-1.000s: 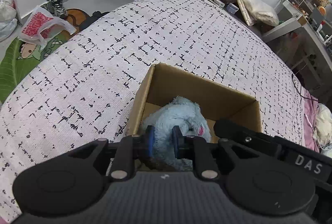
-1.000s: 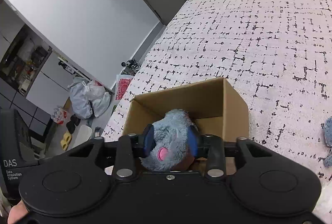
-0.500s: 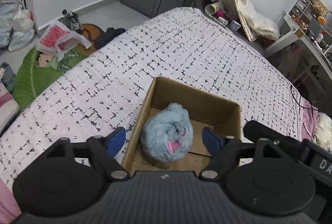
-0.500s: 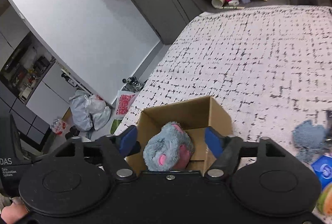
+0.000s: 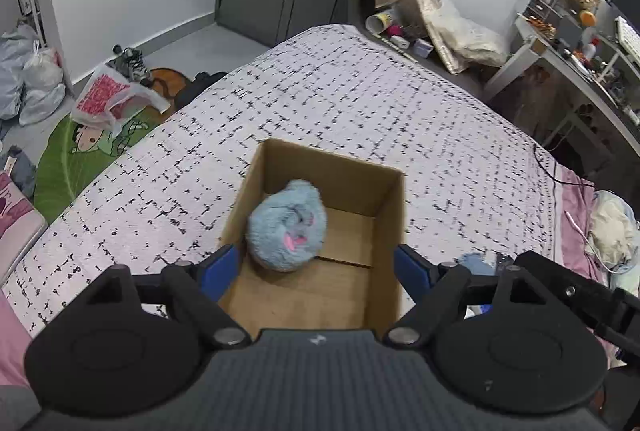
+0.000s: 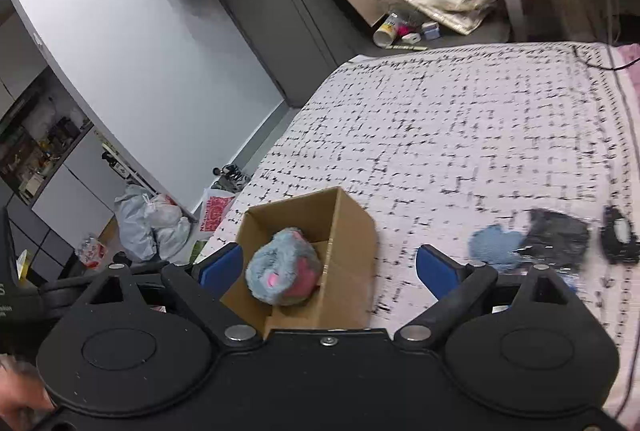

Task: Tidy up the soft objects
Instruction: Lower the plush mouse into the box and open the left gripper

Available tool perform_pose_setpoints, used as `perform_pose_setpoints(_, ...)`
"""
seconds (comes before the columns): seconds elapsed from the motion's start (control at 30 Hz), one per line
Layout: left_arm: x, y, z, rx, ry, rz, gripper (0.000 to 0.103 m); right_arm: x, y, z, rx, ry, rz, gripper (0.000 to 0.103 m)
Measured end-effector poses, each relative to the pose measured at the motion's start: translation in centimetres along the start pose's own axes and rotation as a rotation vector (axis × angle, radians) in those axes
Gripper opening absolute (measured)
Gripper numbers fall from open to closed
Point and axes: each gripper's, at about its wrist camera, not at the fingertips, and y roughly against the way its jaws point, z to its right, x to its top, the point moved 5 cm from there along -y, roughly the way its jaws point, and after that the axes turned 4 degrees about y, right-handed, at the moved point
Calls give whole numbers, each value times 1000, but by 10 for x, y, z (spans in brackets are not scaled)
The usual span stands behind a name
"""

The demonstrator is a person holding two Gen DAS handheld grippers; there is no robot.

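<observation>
A fluffy blue plush (image 5: 286,227), rolled into a rounded ball with small pink patches, lay inside an open cardboard box (image 5: 384,199) on the bed (image 5: 360,103). In the left wrist view it sat at about 9 o'clock on the box floor, against the left wall, with bare brown cardboard and a flap seam to its right. The box was rectangular with plain smooth walls. The bed cover was a pale, quilted-looking fabric printed with broken black dashes in a grid.

The left gripper (image 5: 316,273) hung over the near edge of the box, jaws spread wide, its blue pads to either side of the box and touching nothing. The right gripper (image 6: 329,265) was likewise released; its jaws had just been opening, and the plush lay below and between them, clear of both pads.

In the right wrist view, at about 3 o'clock from the box, a flat light-blue cloth (image 6: 496,245) lay on the bed, just beside a dark grey crumpled cloth (image 6: 558,237); both were blurred. Further right lay a small black object (image 6: 619,239) that I cannot identify. A fingertip (image 6: 18,405) showed at the lower left corner.
</observation>
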Motion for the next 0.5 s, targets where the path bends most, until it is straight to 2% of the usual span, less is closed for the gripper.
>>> perform_pose_setpoints(0.3, -24, 17, 33, -19, -58, -1, 84, -11, 34, 37, -55, -60, 10, 99)
perform_pose_setpoints(0.37, -31, 18, 43, -12, -83, -8, 90, -16, 40, 46, -68, -80, 7, 101)
perform_pose_setpoints(0.5, -41, 23, 61, -7, -127, 2, 92, -23, 50, 63, -106, -106, 0, 103)
